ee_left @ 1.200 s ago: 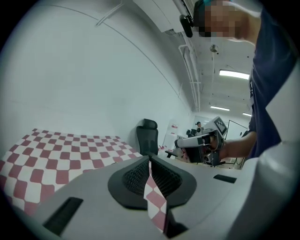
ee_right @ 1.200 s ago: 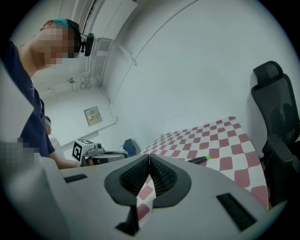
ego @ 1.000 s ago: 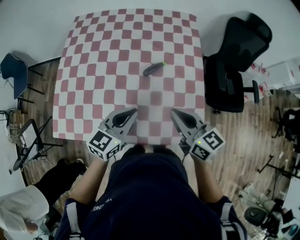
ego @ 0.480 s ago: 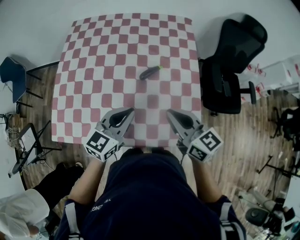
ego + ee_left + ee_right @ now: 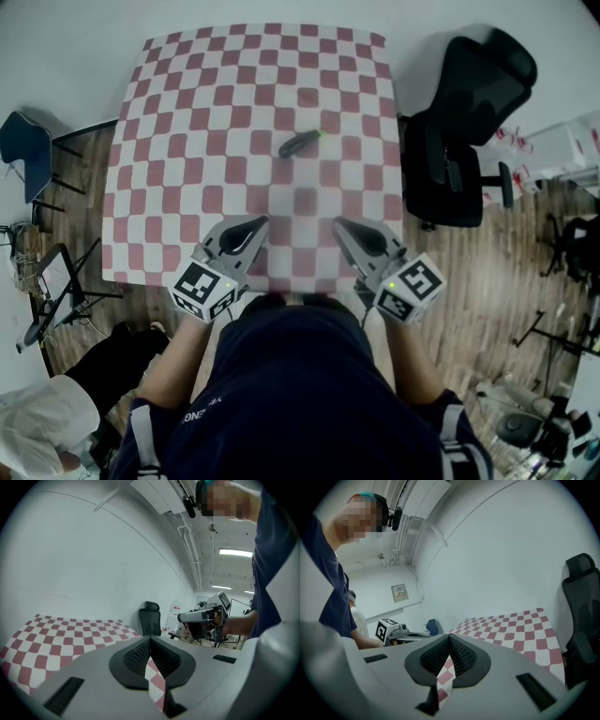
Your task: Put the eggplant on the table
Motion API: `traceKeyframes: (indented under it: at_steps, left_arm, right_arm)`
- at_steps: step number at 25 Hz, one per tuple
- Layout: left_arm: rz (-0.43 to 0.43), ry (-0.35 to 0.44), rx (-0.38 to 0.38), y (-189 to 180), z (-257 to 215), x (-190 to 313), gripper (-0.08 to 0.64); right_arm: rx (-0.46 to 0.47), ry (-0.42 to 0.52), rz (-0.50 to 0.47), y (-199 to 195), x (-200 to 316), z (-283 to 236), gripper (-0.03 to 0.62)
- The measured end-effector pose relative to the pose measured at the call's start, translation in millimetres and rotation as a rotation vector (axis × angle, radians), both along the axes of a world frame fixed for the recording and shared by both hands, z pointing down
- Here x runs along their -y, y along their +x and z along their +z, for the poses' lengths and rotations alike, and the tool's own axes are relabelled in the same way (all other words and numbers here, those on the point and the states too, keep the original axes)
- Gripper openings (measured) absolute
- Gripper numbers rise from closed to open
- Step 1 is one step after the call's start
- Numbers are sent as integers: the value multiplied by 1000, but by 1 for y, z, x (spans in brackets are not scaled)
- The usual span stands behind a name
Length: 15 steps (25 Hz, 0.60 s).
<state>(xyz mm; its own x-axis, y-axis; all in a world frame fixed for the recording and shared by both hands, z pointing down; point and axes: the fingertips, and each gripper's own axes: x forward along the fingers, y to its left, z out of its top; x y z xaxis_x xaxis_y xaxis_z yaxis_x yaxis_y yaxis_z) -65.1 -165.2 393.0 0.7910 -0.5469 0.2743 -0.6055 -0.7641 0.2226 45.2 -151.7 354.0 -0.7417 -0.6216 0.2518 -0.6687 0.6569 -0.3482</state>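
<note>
A dark purple eggplant (image 5: 299, 143) with a green stem lies alone on the red-and-white checkered table (image 5: 187, 112), right of its middle. My left gripper (image 5: 266, 221) hovers over the table's near edge, its jaws shut with nothing between them. My right gripper (image 5: 337, 225) is level with it a little to the right, jaws shut and empty too. Both point up the table toward the eggplant, which lies well beyond their tips. In the left gripper view the left gripper (image 5: 150, 639) has its pads touching; the right gripper (image 5: 449, 637) looks the same in its own view. Neither gripper view shows the eggplant.
A black office chair (image 5: 469, 122) stands close against the table's right side. A blue chair (image 5: 26, 150) and a stand (image 5: 56, 286) are on the wooden floor at the left. Equipment clutters the floor at the lower right.
Both grippers keep their places and stay shut. The head view has shifted slightly, so the table and eggplant sit a little further left in the frame than a second ago.
</note>
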Motion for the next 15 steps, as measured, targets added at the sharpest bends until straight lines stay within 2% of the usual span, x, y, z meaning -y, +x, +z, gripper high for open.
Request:
traceKeyframes:
  at_steps: [15]
  left_arm:
    - [5, -6, 3, 4, 3, 2, 26]
  right_arm:
    - [-6, -18, -6, 3, 2, 5, 15]
